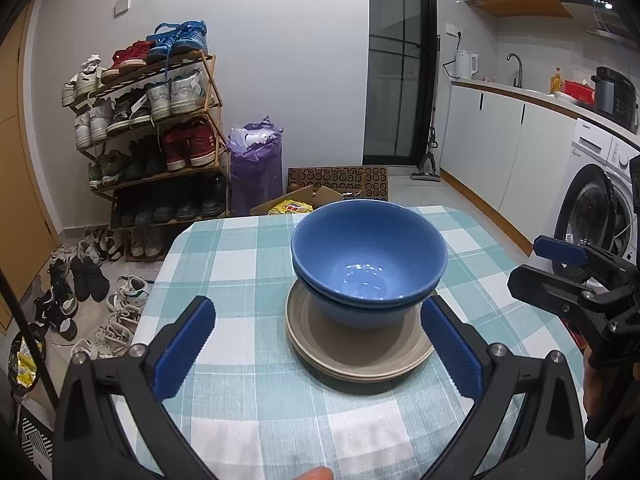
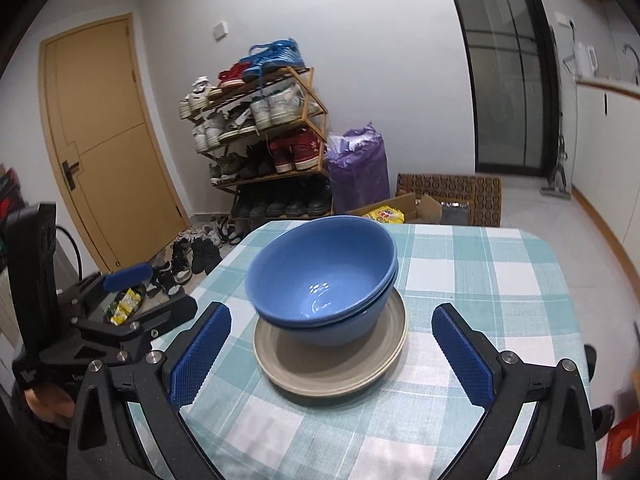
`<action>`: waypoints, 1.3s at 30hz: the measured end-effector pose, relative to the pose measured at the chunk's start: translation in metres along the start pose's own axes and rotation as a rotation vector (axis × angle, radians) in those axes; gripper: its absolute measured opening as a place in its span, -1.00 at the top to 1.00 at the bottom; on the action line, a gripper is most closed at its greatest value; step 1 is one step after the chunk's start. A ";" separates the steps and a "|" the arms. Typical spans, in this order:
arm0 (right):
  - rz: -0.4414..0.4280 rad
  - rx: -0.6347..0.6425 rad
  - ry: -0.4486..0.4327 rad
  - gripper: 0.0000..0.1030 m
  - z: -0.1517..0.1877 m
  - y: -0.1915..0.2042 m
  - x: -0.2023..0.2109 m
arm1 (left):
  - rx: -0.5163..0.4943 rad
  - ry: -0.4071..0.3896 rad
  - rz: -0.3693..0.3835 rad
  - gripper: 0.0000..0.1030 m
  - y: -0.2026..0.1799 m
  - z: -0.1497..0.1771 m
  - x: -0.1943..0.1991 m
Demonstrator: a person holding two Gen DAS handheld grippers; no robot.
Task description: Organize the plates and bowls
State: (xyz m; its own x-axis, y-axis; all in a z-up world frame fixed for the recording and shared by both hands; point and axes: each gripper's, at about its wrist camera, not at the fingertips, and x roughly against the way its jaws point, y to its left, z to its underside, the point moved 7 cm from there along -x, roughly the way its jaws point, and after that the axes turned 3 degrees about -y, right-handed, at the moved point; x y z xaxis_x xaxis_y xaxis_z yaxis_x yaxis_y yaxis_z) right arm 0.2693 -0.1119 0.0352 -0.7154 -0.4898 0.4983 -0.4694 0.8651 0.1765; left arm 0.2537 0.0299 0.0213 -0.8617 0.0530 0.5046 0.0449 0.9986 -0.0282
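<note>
Centrally, glossy round bowls [image 1: 368, 256] on ridged plates [image 1: 352, 356]

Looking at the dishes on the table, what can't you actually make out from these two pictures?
- Lower blue bowl: inside hidden by the top blue bowl nested in it, both views.
- Beige plates: centre covered by the bowls; exact count unclear from stacked rims.
- Table: near edge cut off behind the left tool and right tool.

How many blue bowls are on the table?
2: the top bowl sits nested inside the bottom bowl, which rests on the stacked plates. More could hide inside.
</note>
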 end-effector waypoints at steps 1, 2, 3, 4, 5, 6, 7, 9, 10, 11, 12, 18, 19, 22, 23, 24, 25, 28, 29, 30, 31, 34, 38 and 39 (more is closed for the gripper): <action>0.000 0.006 -0.006 -0.99 0.003 0.002 0.003 | -0.001 -0.004 -0.005 -1.00 0.000 0.002 0.003; 0.002 0.013 -0.014 -0.99 0.007 0.005 0.007 | 0.000 -0.008 -0.014 -1.00 0.000 0.005 0.006; 0.008 0.019 -0.022 -0.99 0.009 0.005 0.009 | 0.001 -0.014 -0.024 -1.00 0.000 0.007 0.009; 0.018 0.032 -0.045 -0.99 0.012 0.007 0.013 | 0.000 -0.015 -0.029 -1.00 0.000 0.010 0.010; 0.022 0.044 -0.061 -0.99 0.016 0.010 0.016 | -0.004 -0.017 -0.034 -1.00 0.000 0.012 0.012; 0.023 0.050 -0.069 -0.99 0.018 0.010 0.018 | -0.010 -0.019 -0.041 -1.00 -0.001 0.015 0.014; 0.022 0.054 -0.073 -0.99 0.021 0.012 0.020 | -0.010 -0.026 -0.051 -1.00 0.000 0.017 0.017; 0.018 0.062 -0.085 -0.99 0.027 0.015 0.023 | 0.001 -0.050 -0.070 -1.00 0.003 0.021 0.023; 0.019 0.063 -0.089 -0.99 0.031 0.015 0.024 | 0.010 -0.061 -0.076 -1.00 0.005 0.024 0.025; 0.016 0.062 -0.089 -0.99 0.033 0.016 0.024 | 0.014 -0.061 -0.074 -1.00 0.006 0.028 0.026; 0.005 0.052 -0.087 -0.99 0.038 0.016 0.024 | 0.016 -0.060 -0.072 -1.00 0.007 0.031 0.026; -0.008 0.005 -0.084 -0.99 0.060 0.009 0.021 | 0.008 -0.057 -0.091 -1.00 0.010 0.055 0.023; -0.006 0.001 -0.077 -0.99 0.063 0.009 0.019 | 0.011 -0.058 -0.088 -1.00 0.010 0.058 0.024; -0.005 -0.009 -0.064 -0.99 0.072 0.007 0.015 | 0.013 -0.065 -0.087 -1.00 0.009 0.066 0.024; -0.004 -0.009 -0.062 -0.99 0.075 0.006 0.014 | 0.017 -0.071 -0.090 -1.00 0.010 0.068 0.024; -0.001 -0.011 -0.057 -0.99 0.078 0.006 0.014 | 0.022 -0.078 -0.092 -1.00 0.011 0.070 0.024; 0.002 -0.009 -0.061 -0.99 0.080 0.006 0.014 | 0.028 -0.083 -0.091 -1.00 0.012 0.072 0.024; 0.004 0.002 -0.078 -0.99 0.084 0.006 0.014 | 0.049 -0.087 -0.091 -1.00 0.015 0.076 0.023; 0.010 0.007 -0.078 -0.99 0.085 0.007 0.013 | 0.050 -0.087 -0.093 -1.00 0.015 0.078 0.022; 0.015 0.010 -0.076 -0.99 0.086 0.006 0.012 | 0.048 -0.089 -0.100 -1.00 0.016 0.079 0.021; 0.017 0.012 -0.078 -0.99 0.087 0.006 0.012 | 0.046 -0.090 -0.106 -1.00 0.016 0.080 0.020; 0.014 0.018 -0.085 -0.99 0.089 0.009 0.011 | 0.044 -0.091 -0.110 -1.00 0.016 0.084 0.017; 0.015 0.029 -0.085 -0.99 0.091 0.012 0.009 | 0.056 -0.092 -0.110 -1.00 0.017 0.089 0.013; 0.015 0.030 -0.085 -0.99 0.092 0.012 0.008 | 0.060 -0.095 -0.111 -1.00 0.018 0.090 0.013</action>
State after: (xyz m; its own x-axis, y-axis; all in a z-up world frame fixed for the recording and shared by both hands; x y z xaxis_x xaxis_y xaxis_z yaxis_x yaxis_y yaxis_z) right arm 0.2102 -0.1154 -0.0361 -0.7631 -0.4855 0.4266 -0.4728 0.8694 0.1437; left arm 0.1984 0.0482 -0.0501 -0.9039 -0.0614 0.4233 -0.0814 0.9963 -0.0293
